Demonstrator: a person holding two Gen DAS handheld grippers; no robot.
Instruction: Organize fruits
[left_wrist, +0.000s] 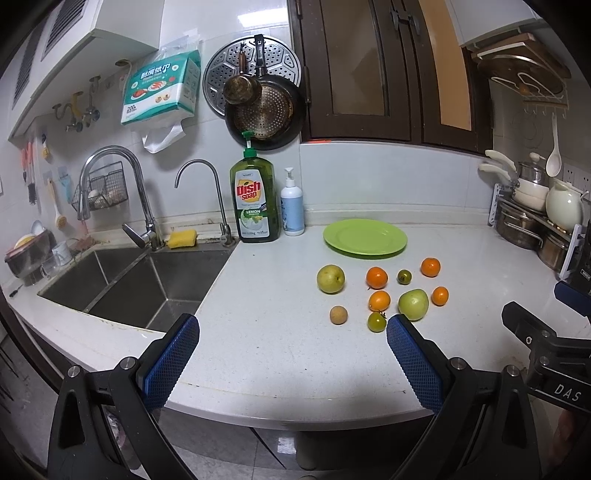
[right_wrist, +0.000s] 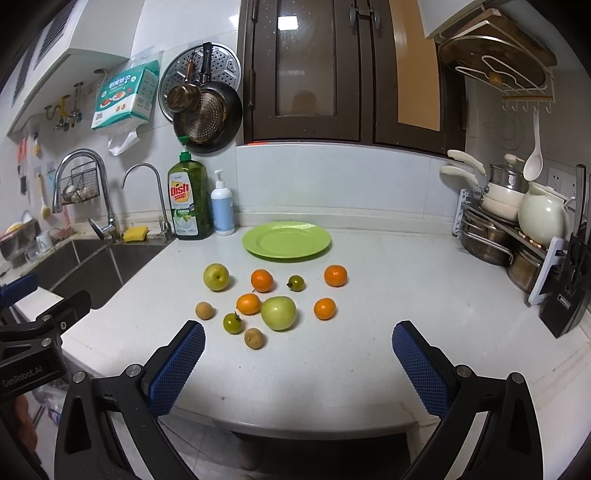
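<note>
Both sets of jaws stand wide apart and hold nothing: our left gripper (left_wrist: 291, 363) and our right gripper (right_wrist: 297, 369) each hover above the near edge of the white countertop (right_wrist: 369, 314), blue textured pads facing inward. In the right wrist view the left gripper's black body shows at the left edge, stamped "GenRobot.AI"; in the left wrist view the right gripper's body shows the letters "DAS". Just beyond the fingers the fruits lie loose on the countertop, none touching the plate: a large green apple (right_wrist: 279, 312), a yellow-green pear (right_wrist: 216, 277) well to its left, four oranges (right_wrist: 262, 280), two small green tomatoes (right_wrist: 232, 323), and two small brown round fruits (right_wrist: 254, 338), of which only one shows in the left wrist view. Behind the cluster, apart from it, sits a green plate (right_wrist: 286, 242) with nothing on it. Farther back against the wall stands a green bottle (right_wrist: 189, 199) labelled "Dish soap" and "LEMON", with a white pump bottle (right_wrist: 222, 206) just beside it on the right. Left of them lie a yellow sponge (right_wrist: 135, 233) and the steel sink (left_wrist: 129, 284). On the wall hangs a pack of paper towels (left_wrist: 160, 86) marked "200", its other print in Chinese characters.
</note>
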